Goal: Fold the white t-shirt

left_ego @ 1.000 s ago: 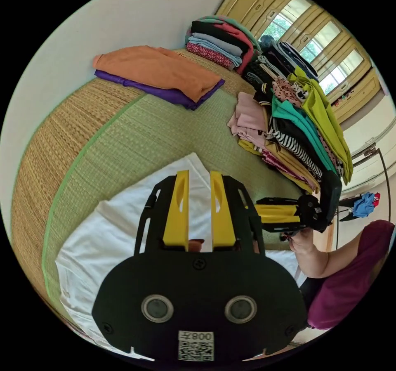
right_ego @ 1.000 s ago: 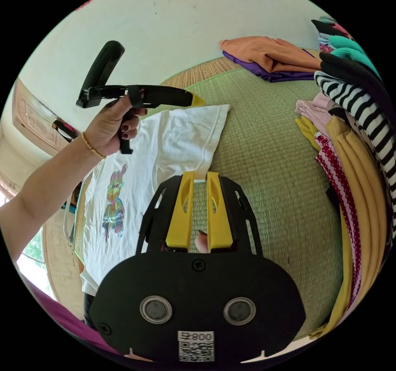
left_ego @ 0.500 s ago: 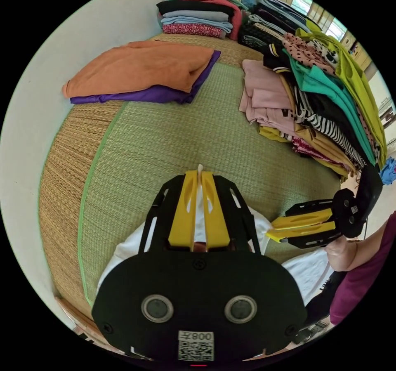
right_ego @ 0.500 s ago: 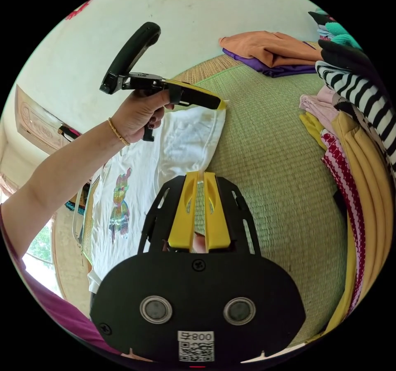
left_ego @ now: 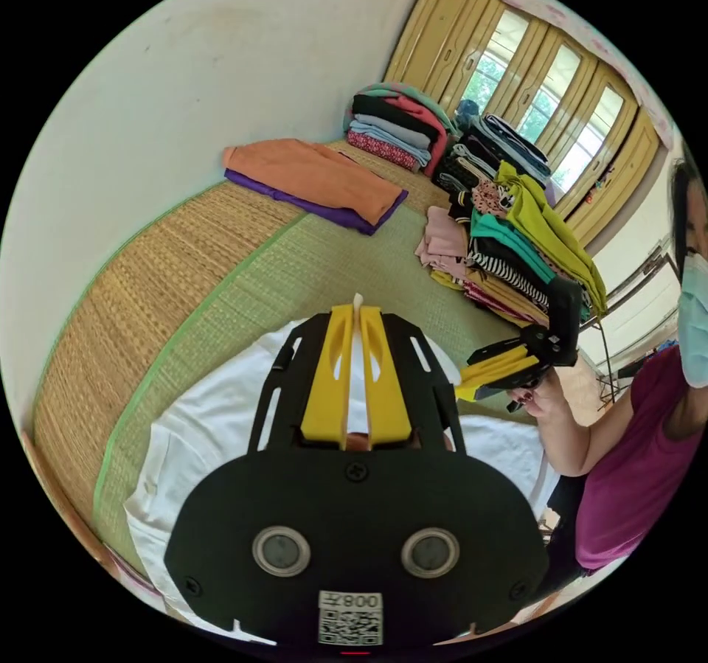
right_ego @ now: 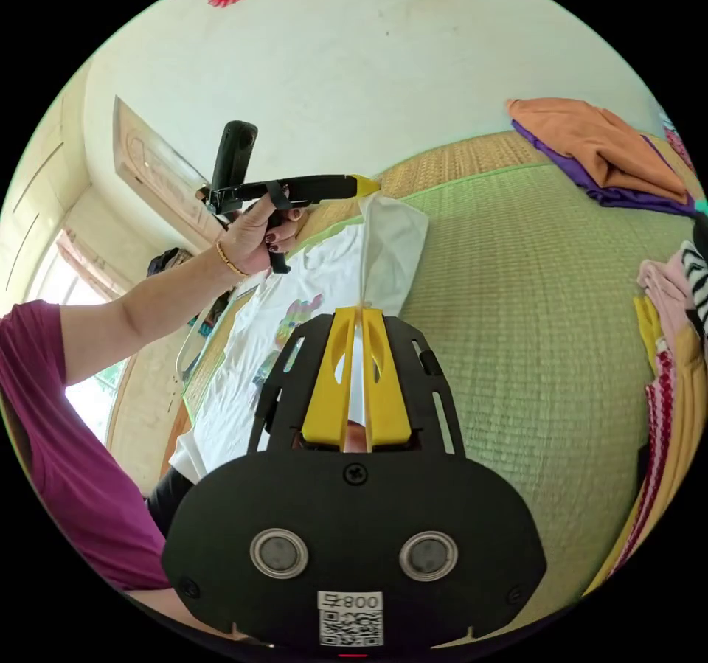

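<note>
The white t-shirt (right_ego: 310, 302) with a colourful print lies on the green woven mat (right_ego: 516, 287); one end is lifted off it. My left gripper (left_ego: 358, 313) is shut on a corner of that end, white cloth poking out between its yellow jaws. My right gripper (right_ego: 359, 314) is shut on the other corner of the same edge. In the right gripper view the left gripper (right_ego: 361, 185) is held up in a hand, with the shirt hanging from it. In the left gripper view the right gripper (left_ego: 472, 386) sits to the right, above the white t-shirt (left_ego: 214, 427).
A folded orange and purple stack (left_ego: 317, 180) lies near the wall. A tall heap of mixed clothes (left_ego: 516, 250) and a folded pile (left_ego: 394, 128) stand at the mat's far side, by the shuttered windows. The person in a maroon top (left_ego: 634, 471) sits at the right.
One second ago both grippers were open over the flat shirt. Both have shut on its far edge corners and lifted them off the mat.
</note>
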{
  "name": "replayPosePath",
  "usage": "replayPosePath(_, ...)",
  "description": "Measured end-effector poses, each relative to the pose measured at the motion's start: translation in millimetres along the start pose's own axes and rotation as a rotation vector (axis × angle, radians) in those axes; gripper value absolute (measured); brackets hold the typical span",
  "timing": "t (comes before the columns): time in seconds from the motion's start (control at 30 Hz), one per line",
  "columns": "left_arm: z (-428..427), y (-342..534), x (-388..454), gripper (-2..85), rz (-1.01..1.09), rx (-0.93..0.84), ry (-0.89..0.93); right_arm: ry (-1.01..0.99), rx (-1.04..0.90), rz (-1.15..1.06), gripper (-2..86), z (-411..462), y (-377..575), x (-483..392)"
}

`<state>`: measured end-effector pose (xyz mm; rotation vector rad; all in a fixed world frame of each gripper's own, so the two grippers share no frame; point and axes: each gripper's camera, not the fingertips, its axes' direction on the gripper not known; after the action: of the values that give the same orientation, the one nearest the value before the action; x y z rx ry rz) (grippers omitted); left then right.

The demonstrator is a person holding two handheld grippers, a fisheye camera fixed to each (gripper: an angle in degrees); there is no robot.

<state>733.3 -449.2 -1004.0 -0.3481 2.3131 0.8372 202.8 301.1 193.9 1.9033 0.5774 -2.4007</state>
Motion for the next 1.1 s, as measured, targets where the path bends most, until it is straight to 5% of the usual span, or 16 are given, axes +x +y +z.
replayPosePath(0.6,-23.7,151.6,-138.6,3.3,-0.405,0.035,0.062,-0.117,-0.280,-0.127,0.5,69.3,-24.5,-4.0)
replayPosePath(0.87,-33.9,151.0,-132.9,2.8,-0.322,0.077,0.111,-0.167,-0.366,-0.210,0.2,88.1,-35.1,-12.2)
replayPosePath(1.1,4.5,129.0,-123.9,1.1,-0.215,-0.079,0.016,0.066,-0.216,-0.100,0.0,68.9,-43.9,6.4)
